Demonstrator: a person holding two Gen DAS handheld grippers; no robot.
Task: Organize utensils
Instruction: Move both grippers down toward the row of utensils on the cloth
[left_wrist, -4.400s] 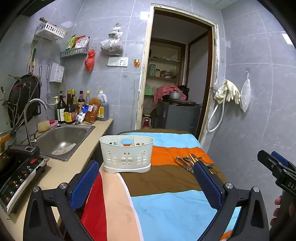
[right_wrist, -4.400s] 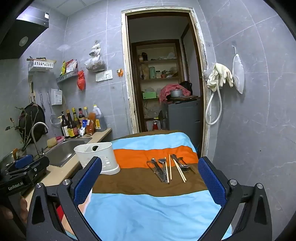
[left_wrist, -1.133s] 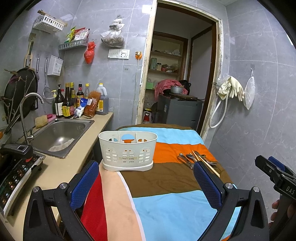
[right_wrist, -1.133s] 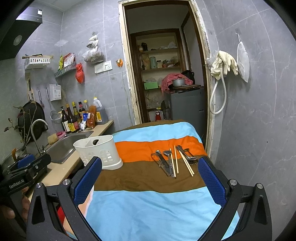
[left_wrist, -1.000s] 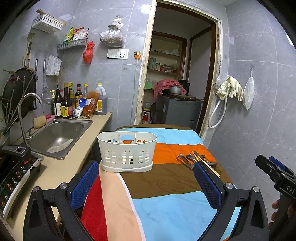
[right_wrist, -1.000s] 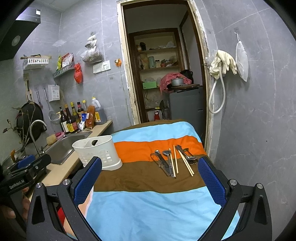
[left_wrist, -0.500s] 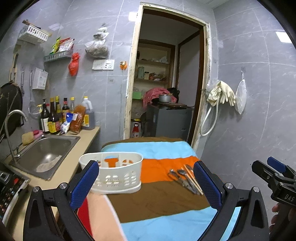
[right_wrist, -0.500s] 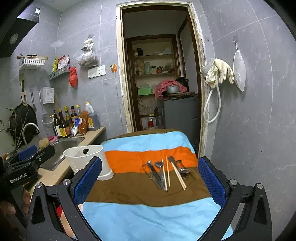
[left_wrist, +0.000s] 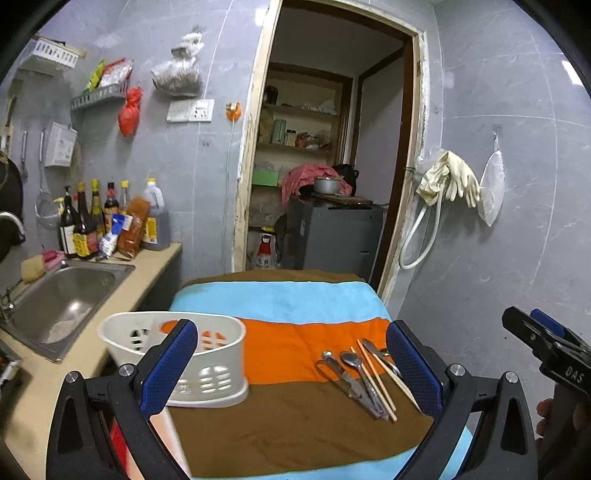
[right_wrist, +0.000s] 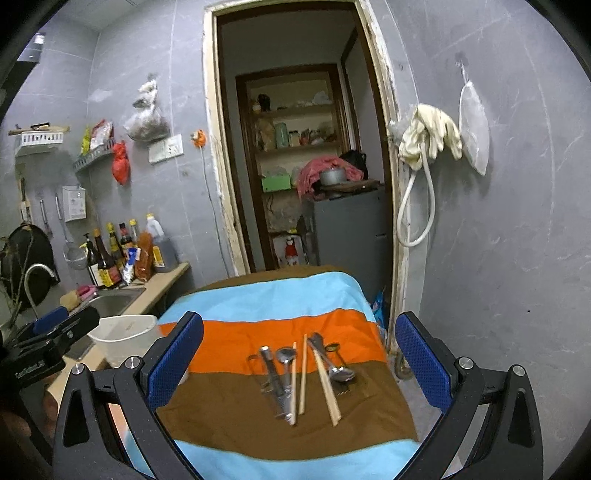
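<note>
A pile of utensils (right_wrist: 303, 373) lies on the striped cloth where orange meets brown: metal spoons, a fork, wooden chopsticks (right_wrist: 325, 384). The same utensils (left_wrist: 364, 376) show right of centre in the left wrist view. A white perforated caddy (left_wrist: 207, 365) stands at the table's left, partly behind my left finger; the right wrist view has this caddy (right_wrist: 122, 339) at far left. My left gripper (left_wrist: 291, 365) hovers open above the cloth. My right gripper (right_wrist: 299, 358) is open too, with the utensils framed between its fingers, nothing held.
A steel sink (left_wrist: 62, 299) and counter with sauce bottles (left_wrist: 96, 221) run along the left. A doorway (left_wrist: 328, 166) with a grey cabinet lies beyond the table. Rubber gloves and a hose (right_wrist: 424, 147) hang on the right wall. The cloth-covered table (right_wrist: 280, 295) has bare cloth at its far end.
Both grippers have swung to the right and moved closer to the table. The caddy has slid leftward in both views and the utensils now sit centred before the right gripper.
</note>
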